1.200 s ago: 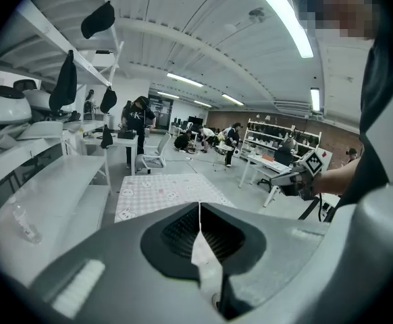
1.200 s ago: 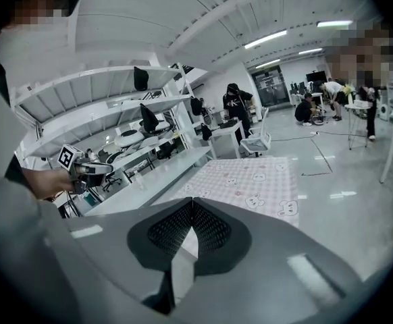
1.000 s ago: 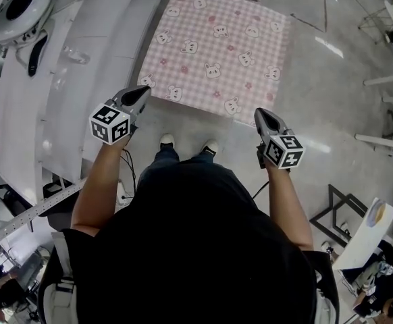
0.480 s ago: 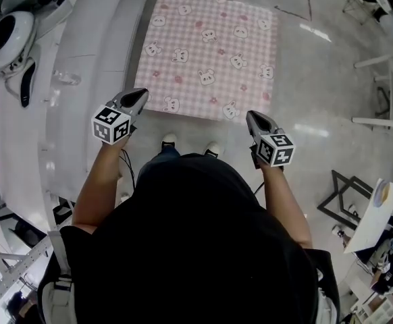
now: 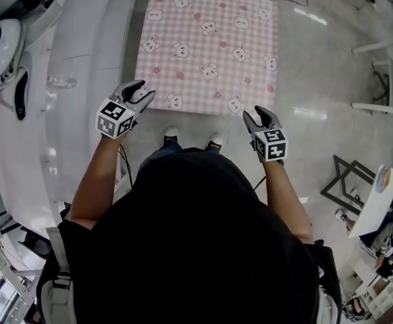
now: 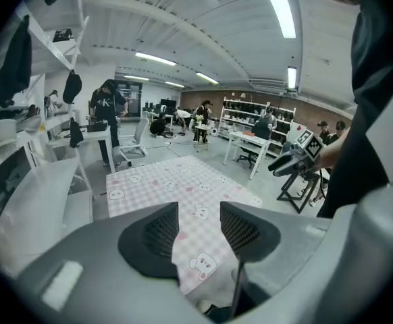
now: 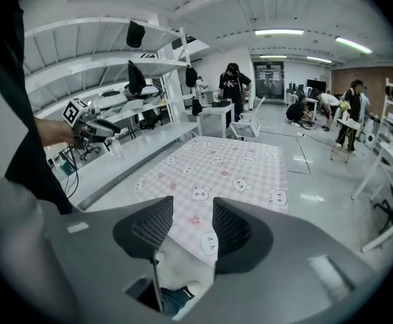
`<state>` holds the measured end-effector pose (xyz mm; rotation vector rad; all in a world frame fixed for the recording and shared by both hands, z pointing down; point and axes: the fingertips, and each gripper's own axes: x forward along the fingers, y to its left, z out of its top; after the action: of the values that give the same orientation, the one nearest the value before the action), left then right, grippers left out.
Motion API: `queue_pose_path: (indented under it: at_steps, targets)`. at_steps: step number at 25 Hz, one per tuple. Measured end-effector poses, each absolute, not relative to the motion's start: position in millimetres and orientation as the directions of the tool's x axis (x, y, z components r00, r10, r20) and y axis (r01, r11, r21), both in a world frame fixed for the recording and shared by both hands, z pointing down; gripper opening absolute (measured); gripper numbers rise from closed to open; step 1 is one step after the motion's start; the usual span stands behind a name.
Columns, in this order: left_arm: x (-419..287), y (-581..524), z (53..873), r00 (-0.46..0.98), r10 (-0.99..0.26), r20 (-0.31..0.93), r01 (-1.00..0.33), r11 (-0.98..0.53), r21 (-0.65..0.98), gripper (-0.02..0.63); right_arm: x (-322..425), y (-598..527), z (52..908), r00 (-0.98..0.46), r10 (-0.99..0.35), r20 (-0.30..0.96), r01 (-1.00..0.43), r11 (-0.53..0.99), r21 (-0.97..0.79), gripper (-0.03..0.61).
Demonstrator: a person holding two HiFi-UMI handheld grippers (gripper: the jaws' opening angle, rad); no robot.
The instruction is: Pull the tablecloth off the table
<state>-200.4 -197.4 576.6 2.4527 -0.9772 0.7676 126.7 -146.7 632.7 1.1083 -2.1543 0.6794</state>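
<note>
The pink checked cloth tablecloth with animal prints (image 5: 206, 46) is spread flat over the tabletop, which is hidden beneath it. Its near edge lies just ahead of both tongs. The left tongs (image 5: 141, 92) are held at the near-left corner and the right tongs (image 5: 257, 115) at the near-right corner. Both are released, with nothing gripped.

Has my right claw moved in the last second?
Yes: the right claw has shifted left along the pink checked tablecloth's near edge, inward from its right corner.

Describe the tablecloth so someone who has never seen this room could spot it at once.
Find the long white counter on the left; right of it, ahead of the person's shoes, the tablecloth lies spread flat. Its pink-and-white check with cartoon animal faces sets it apart from the plain counter and grey floor.
</note>
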Motion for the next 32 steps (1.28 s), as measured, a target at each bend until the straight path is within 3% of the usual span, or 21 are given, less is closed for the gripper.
queue_pose_path:
  at_steps: [9, 19, 32]
  targets:
    - [-200.4, -186.3, 634.5, 0.556, -0.387, 0.736, -0.634, -0.770, 0.074, 0.219, 114.8, -138.9, 673.2, -0.394, -0.436, 0.809, -0.783, 0.620, -0.047, 0.244]
    - [-198.6, -172.7, 706.3, 0.404, -0.292, 0.867, -0.469, -0.880, -0.078, 0.233, 125.9, -118.9, 751.3, -0.256, -0.300, 0.919, -0.657, 0.751, 0.062, 0.256]
    - [-185.1, -149.8, 788.2, 0.311, -0.209, 0.927, -0.308, -0.945, -0.110, 0.255, 123.4, -113.0, 813.7, -0.169, -0.215, 0.962, -0.563, 0.822, 0.084, 0.284]
